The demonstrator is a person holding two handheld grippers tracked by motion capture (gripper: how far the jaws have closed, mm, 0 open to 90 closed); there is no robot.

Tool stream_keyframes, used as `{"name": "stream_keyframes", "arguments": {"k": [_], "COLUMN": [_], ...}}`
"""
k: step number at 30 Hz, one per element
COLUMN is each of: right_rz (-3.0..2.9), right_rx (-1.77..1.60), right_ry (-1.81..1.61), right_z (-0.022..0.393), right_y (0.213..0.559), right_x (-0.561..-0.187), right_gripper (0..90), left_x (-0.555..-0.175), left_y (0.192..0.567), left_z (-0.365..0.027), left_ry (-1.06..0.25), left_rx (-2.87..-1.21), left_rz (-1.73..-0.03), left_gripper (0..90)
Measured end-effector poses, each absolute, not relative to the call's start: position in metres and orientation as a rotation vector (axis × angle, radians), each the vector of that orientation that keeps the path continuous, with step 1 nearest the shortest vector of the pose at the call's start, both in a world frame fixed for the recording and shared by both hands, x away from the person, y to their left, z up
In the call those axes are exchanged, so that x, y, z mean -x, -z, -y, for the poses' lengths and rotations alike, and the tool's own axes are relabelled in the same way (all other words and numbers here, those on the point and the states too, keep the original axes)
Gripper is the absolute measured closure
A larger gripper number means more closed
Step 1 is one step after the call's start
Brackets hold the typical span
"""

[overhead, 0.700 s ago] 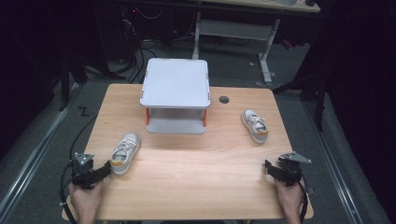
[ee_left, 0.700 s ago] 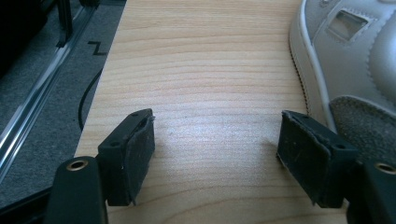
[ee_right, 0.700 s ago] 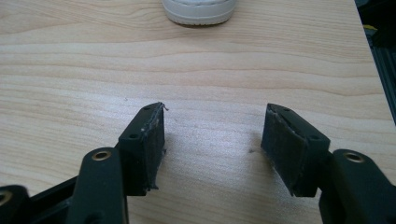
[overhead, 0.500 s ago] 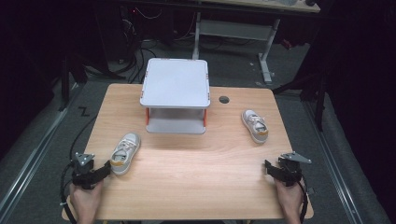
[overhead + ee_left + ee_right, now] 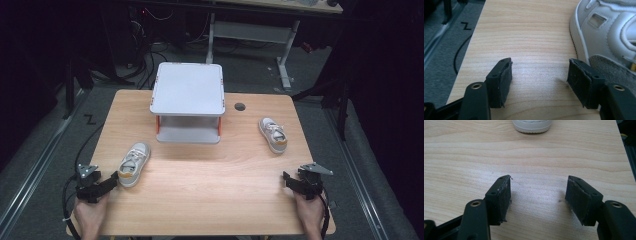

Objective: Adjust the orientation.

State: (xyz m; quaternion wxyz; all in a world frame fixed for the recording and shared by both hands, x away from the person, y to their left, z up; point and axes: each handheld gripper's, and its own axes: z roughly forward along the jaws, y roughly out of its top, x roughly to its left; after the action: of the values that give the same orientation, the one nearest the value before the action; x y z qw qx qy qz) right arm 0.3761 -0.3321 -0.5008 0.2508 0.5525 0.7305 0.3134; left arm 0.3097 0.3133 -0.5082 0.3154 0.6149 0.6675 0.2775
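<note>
Two small white sneakers lie on the wooden table. The left sneaker lies near the front left, its heel toward me. Just left of that heel rests my left gripper, open, with bare wood between its jaws. In the left gripper view the left sneaker sits beside the right pad. The right sneaker lies at the right, beyond my right gripper, which is open over bare wood near the front right corner. In the right gripper view the right sneaker's end shows at the top.
A grey two-level shelf with orange posts stands at the back middle of the table. A round cable hole lies to its right. Dark floor with cables and desk legs surrounds the table.
</note>
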Motion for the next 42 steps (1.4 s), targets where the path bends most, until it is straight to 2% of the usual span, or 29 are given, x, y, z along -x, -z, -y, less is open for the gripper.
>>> {"name": "stream_keyframes", "arguments": {"k": [10,25,37,42], "right_rz": [-1.991,-1.990,-1.991,-1.991], "right_rx": [-1.500,-1.506,-1.506,-1.506], "right_ry": [-0.855,-0.854,-0.854,-0.855], "right_z": [0.332,0.332,0.332,0.332], "right_y": [0.501,0.501,0.501,0.501], "right_x": [-0.376,-0.376,-0.376,-0.376], "right_gripper": [36.9,36.6,36.4,36.3], "left_x": [-0.312,-0.303,-0.295,-0.305], "left_y": [0.508,0.494,0.458,0.446], "left_z": [-0.309,-0.314,-0.316,-0.309], "left_ry": [-0.749,-0.684,-0.657,-0.588], "left_rx": [-1.637,-1.618,-1.605,-1.675], "left_rz": [-1.756,-1.742,-1.678,-1.624], "left_gripper": [40.0,42.6,42.4,46.9]}}
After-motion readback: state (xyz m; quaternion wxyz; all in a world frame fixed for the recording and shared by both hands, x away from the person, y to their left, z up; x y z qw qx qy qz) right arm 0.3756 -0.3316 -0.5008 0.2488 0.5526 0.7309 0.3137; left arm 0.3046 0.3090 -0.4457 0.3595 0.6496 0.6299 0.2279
